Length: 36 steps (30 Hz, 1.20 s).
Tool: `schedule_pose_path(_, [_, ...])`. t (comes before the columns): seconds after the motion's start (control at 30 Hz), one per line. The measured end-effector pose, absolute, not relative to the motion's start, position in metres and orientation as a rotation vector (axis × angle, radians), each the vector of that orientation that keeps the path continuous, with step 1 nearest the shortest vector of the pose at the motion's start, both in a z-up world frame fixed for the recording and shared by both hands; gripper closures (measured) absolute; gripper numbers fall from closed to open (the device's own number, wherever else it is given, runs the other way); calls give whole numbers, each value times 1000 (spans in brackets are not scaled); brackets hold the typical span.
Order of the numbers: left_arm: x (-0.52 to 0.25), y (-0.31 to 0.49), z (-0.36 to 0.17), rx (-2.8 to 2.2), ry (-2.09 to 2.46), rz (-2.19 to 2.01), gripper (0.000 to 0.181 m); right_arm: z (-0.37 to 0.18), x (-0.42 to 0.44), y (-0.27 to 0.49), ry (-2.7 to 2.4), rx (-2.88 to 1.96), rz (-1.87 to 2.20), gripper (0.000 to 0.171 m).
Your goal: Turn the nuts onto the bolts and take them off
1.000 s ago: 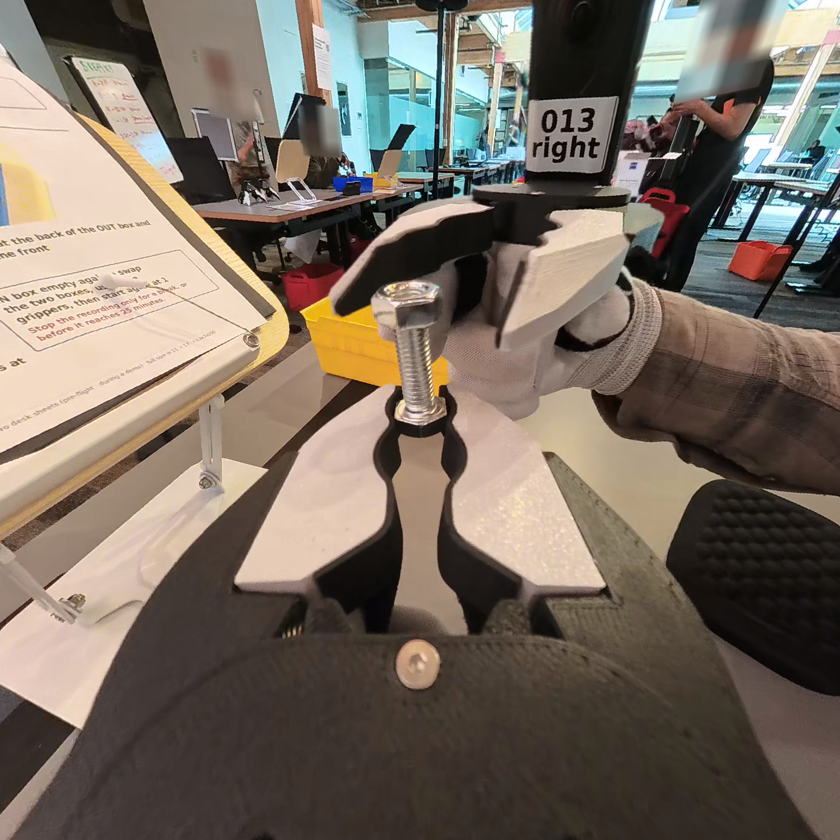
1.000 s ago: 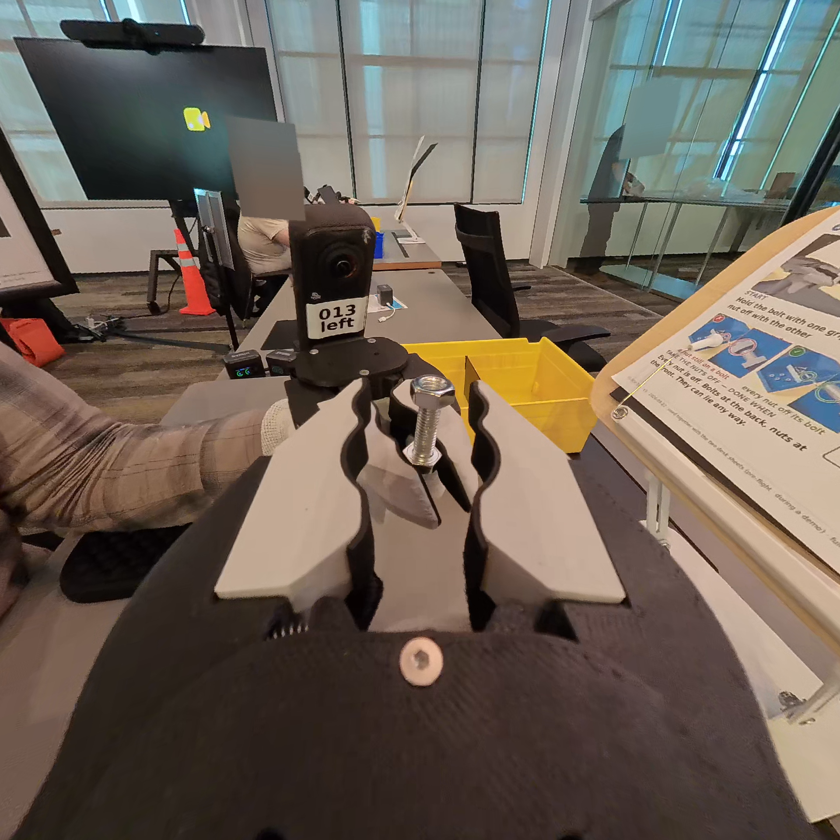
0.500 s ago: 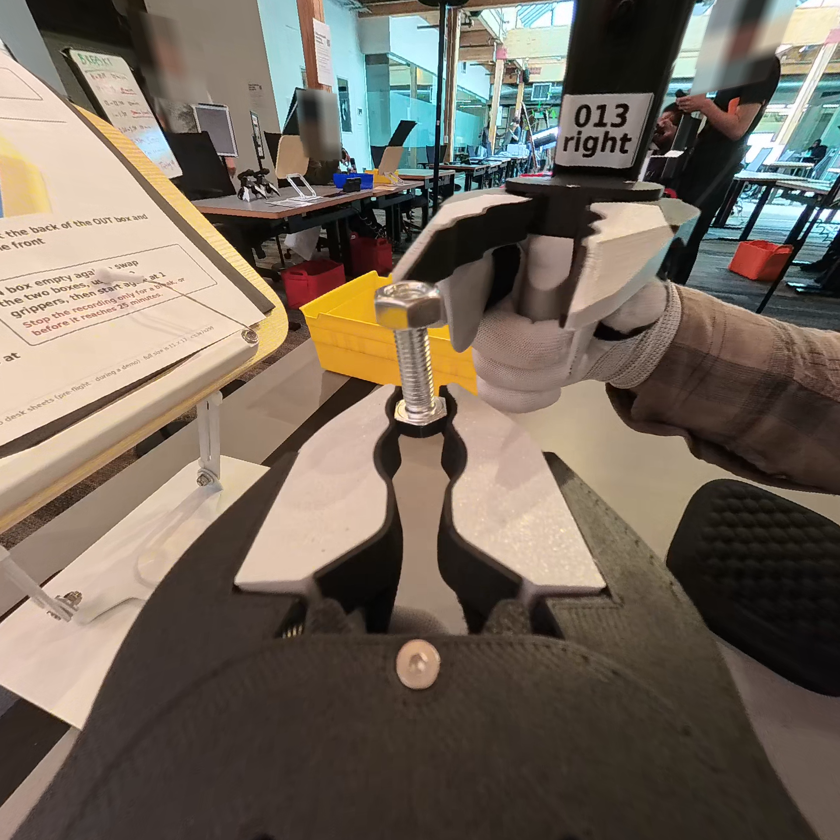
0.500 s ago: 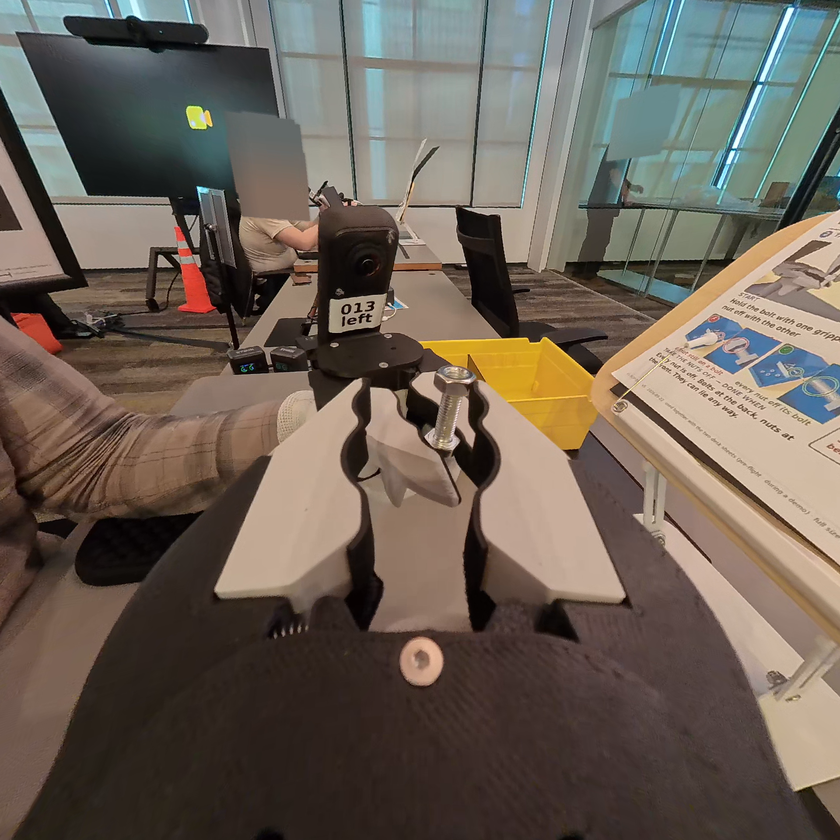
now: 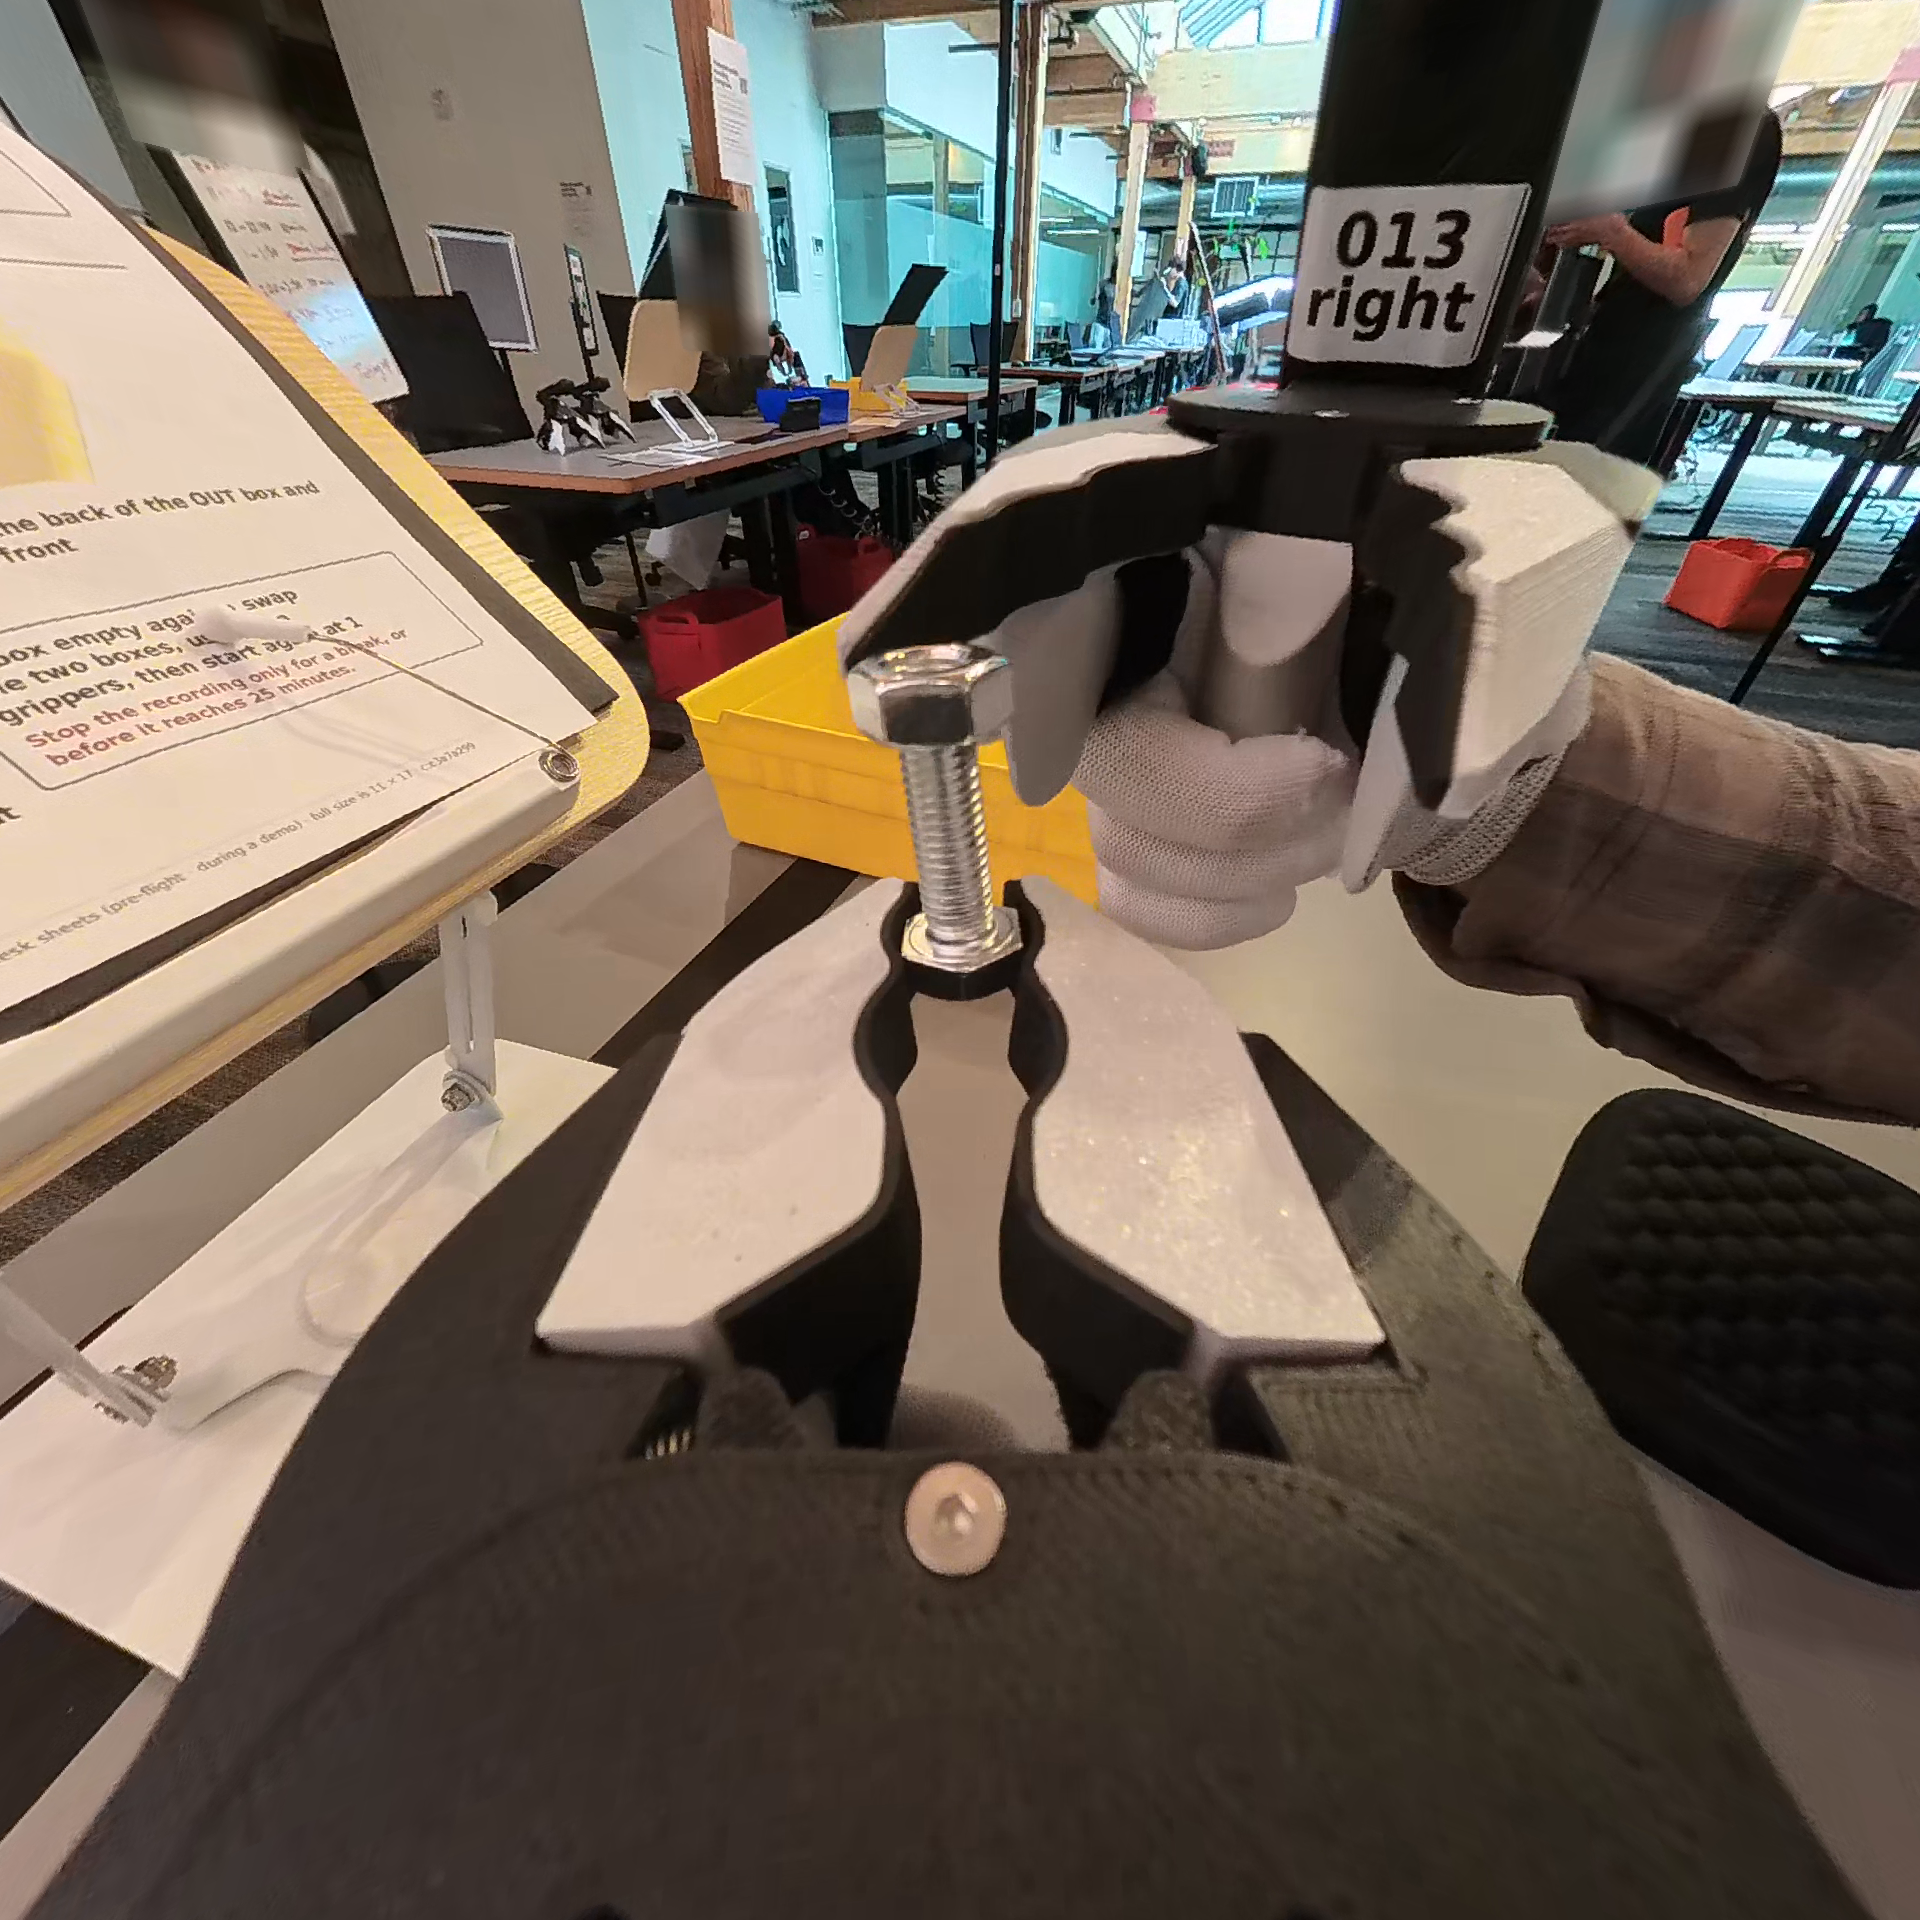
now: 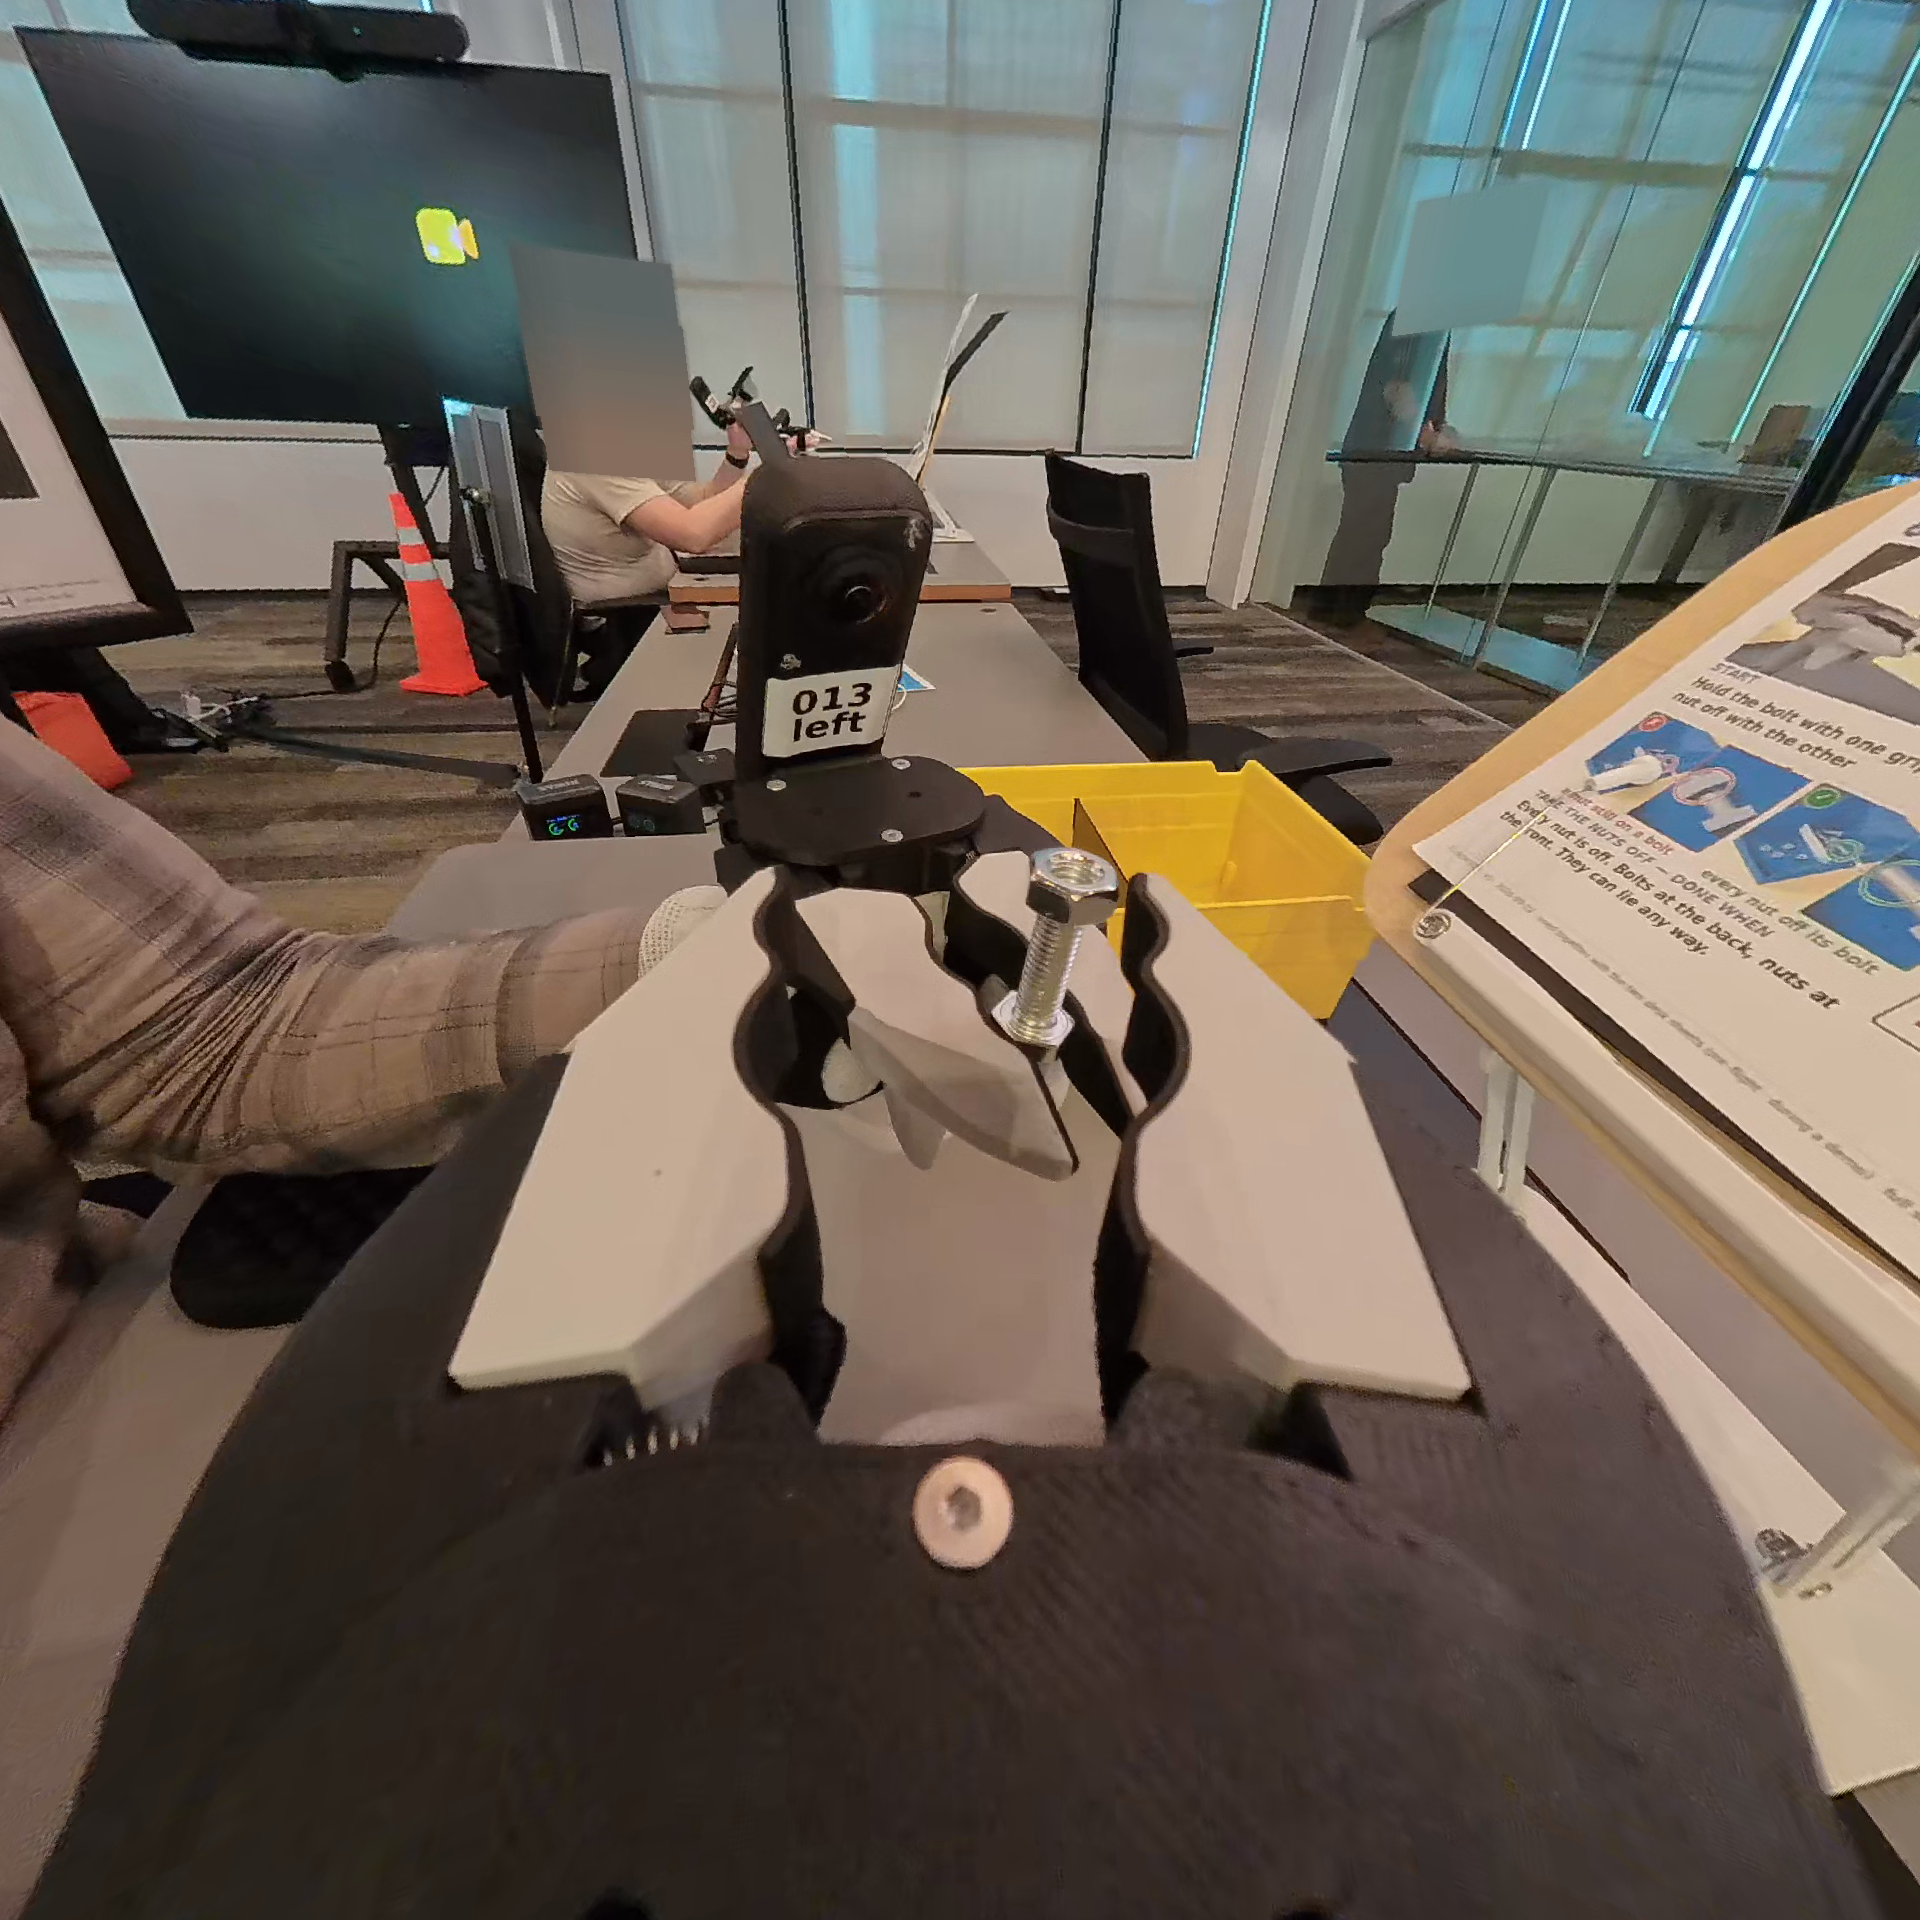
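A silver bolt (image 5: 948, 831) stands upright with a hex nut (image 5: 930, 694) at its top end. My left gripper (image 5: 961, 982) is shut on the bolt's lower end, where a second hex piece (image 5: 961, 940) sits just above the fingertips. My right gripper (image 5: 1143, 717) faces it, open and empty, and one finger (image 5: 997, 582) reaches over the nut. In the right wrist view the right gripper (image 6: 951, 914) is open. There the nut (image 6: 1070, 883) and bolt (image 6: 1044, 966) sit inside its gap, close to the right finger (image 6: 1226, 1060).
A yellow bin (image 5: 831, 769) stands behind the grippers on the grey table (image 5: 1351, 1039); it also shows in the right wrist view (image 6: 1247, 862). A slanted instruction board (image 5: 260, 623) on a stand is beside them. A black padded rest (image 5: 1714, 1299) lies near the gloved hand (image 5: 1195, 831). Spacing between my two grippers at the tips: around 6 cm.
My right gripper stayed open and shifted sideways, so the nut went from the middle of its gap to beside its right finger. My left gripper kept hold of the bolt.
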State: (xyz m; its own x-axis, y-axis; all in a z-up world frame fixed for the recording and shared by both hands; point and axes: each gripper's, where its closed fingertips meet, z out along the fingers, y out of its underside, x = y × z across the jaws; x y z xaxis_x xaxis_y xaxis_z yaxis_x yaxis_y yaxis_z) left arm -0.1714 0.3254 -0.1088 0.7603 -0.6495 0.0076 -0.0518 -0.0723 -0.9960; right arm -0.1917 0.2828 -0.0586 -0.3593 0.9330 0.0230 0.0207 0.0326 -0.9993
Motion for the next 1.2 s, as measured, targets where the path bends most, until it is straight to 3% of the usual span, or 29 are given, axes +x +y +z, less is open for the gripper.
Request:
schedule_pose_path(0.43, [-170,325,-109,-1586,584,-540,167,-57,-181,279,-1512,-1003,1419,115])
schedule_pose_path(0.73, [-167,324,-109,-1588,598,-550,167,-60,-192,285,-1503,-1012,1247,108])
schedule_pose_path(1.03, [-164,322,-108,-1585,613,-548,167,-59,-201,294,-1526,-988,1098,147])
schedule_pose_path(1.2, [-162,320,-107,-1576,620,-550,167,-58,-200,295,-1498,-995,1137,153])
